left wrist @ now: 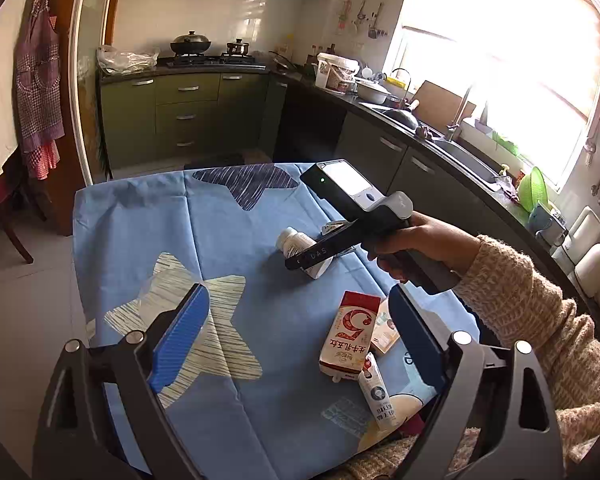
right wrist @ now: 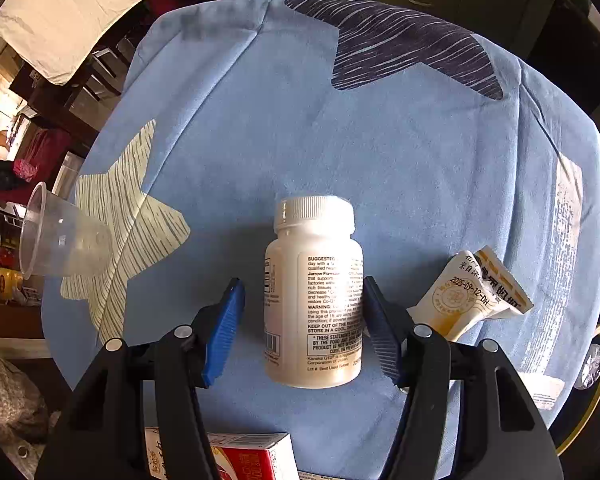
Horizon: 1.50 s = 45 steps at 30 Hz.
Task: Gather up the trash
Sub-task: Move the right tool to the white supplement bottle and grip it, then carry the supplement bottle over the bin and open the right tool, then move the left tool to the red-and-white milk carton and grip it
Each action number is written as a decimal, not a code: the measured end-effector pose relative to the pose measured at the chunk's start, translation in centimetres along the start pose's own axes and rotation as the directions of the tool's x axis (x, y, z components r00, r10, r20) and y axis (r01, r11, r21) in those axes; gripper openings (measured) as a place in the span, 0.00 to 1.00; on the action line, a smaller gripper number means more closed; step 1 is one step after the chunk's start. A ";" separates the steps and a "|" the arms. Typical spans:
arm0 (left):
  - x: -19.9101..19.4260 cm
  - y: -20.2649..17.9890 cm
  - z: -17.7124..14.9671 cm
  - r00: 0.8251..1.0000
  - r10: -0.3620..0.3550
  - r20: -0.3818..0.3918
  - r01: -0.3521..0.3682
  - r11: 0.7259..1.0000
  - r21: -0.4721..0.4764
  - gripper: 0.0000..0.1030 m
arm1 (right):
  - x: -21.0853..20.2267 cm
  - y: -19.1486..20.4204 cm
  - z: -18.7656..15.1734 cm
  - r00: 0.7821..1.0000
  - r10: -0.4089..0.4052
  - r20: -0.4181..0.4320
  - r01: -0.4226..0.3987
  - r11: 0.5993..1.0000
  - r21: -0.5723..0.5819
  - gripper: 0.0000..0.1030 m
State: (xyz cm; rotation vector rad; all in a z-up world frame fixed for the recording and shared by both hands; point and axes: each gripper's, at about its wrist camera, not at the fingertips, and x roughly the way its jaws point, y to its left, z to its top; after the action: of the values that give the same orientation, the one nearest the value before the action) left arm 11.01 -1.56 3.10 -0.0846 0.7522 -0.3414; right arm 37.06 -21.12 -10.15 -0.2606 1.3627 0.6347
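Note:
A white pill bottle [right wrist: 314,300] lies on its side on the blue star-patterned tablecloth [right wrist: 380,140]. My right gripper [right wrist: 303,284] points down over it with a blue pad on each side. A gap shows on the left side, so it is open. In the left wrist view a hand holds that gripper [left wrist: 312,258] over the bottle [left wrist: 294,242]. My left gripper [left wrist: 298,300] is wide open above the near table with nothing between its pads. Below it lie a red-and-white carton [left wrist: 350,334], a small tube [left wrist: 378,396] and a yellow packet [left wrist: 386,332]. A clear plastic cup [right wrist: 60,240] lies tipped at the left edge.
A crumpled white-and-yellow wrapper [right wrist: 468,296] lies right of the bottle. Green kitchen cabinets [left wrist: 188,116] and a counter with a sink [left wrist: 460,152] run behind and to the right of the table. A wooden chair [left wrist: 8,236] stands at the left.

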 end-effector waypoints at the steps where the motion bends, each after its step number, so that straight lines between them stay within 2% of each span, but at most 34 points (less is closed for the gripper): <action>1: 0.0 0.0 0.0 1.000 0.002 -0.003 -0.002 1.000 0.000 0.84 | 0.3 0.2 0.2 1.000 -0.006 -0.002 0.006 1.000 -0.003 0.49; 2: 0.1 0.0 0.0 1.000 0.002 -0.005 -0.002 1.000 0.000 0.85 | 0.5 0.3 0.2 1.000 -0.012 -0.001 0.012 1.000 -0.007 0.46; 5: 0.3 -0.1 -0.1 1.000 0.001 -0.013 -0.001 1.000 0.001 0.85 | 0.3 0.6 0.1 0.999 -0.024 0.023 0.024 1.000 -0.013 0.46; 9: 0.5 -0.3 0.0 1.000 0.003 -0.022 -0.002 1.000 0.004 0.85 | -1.8 0.7 -0.3 0.995 0.072 0.076 -0.072 0.997 0.004 0.46; 12: 0.8 -0.7 0.0 0.999 -0.002 -0.037 0.002 1.000 0.015 0.85 | -4.5 0.5 -1.2 0.979 0.161 0.128 -0.165 0.986 0.016 0.46; 15: 1.3 -1.4 -0.1 0.999 -0.009 -0.051 0.011 0.999 0.037 0.85 | -8.2 -0.7 -3.4 0.962 0.177 0.207 -0.185 0.982 0.021 0.46; 19: 2.1 -2.6 -0.2 0.997 -0.029 -0.070 0.033 0.997 0.064 0.85 | -12.7 -5.1 -7.4 0.949 0.113 0.295 -0.149 0.984 0.102 0.46; 23: 3.2 -4.1 -0.2 0.994 -0.051 -0.092 0.060 0.994 0.093 0.85 | -15.6 -13.7 -13.1 0.945 -0.031 0.326 -0.073 0.951 0.301 0.46; 26: 4.5 -5.2 -0.2 0.991 -0.070 -0.117 0.083 0.990 0.111 0.85 | -15.9 -20.6 -17.5 0.944 -0.178 0.279 0.029 0.884 0.466 0.46; 29: 5.7 -6.5 -0.1 0.986 -0.083 -0.145 0.102 0.986 0.131 0.85 | -14.7 -26.6 -21.1 0.942 -0.266 0.203 0.102 0.806 0.583 0.46; 34: 7.2 -8.4 -0.2 0.978 -0.086 -0.190 0.120 0.978 0.171 0.85 | -11.3 -33.8 -23.6 0.942 -0.314 0.118 0.151 0.713 0.685 0.47; 35: 7.5 -8.6 -0.2 0.976 -0.085 -0.201 0.121 0.977 0.176 0.86 | -10.9 -34.8 -23.8 0.938 -0.326 0.114 0.158 0.700 0.697 0.55; 36: 7.9 -8.8 -0.2 0.974 -0.081 -0.212 0.121 0.976 0.182 0.87 | -10.6 -35.6 -24.0 0.931 -0.348 0.107 0.175 0.685 0.708 0.59; 38: 8.7 -9.1 -0.3 0.970 -0.072 -0.234 0.119 0.974 0.194 0.87 | -10.6 -36.4 -24.4 0.921 -0.377 0.099 0.194 0.664 0.722 0.60; 41: 10.5 -9.2 -0.5 0.955 -0.063 -0.289 0.127 0.970 0.208 0.87 | -11.3 -35.4 -25.0 0.928 -0.340 0.153 0.130 0.678 0.723 0.60; 45: 13.6 -8.8 -1.1 0.921 -0.069 -0.382 0.151 0.970 0.189 0.87 | -12.8 -32.5 -26.3 0.924 -0.303 0.232 0.064 0.722 0.689 0.61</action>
State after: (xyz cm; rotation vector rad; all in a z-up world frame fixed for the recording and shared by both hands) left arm 17.05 -14.36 -4.93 0.1484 1.0861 -0.5554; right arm 32.65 -64.58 -9.42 0.2916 1.1319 -0.0255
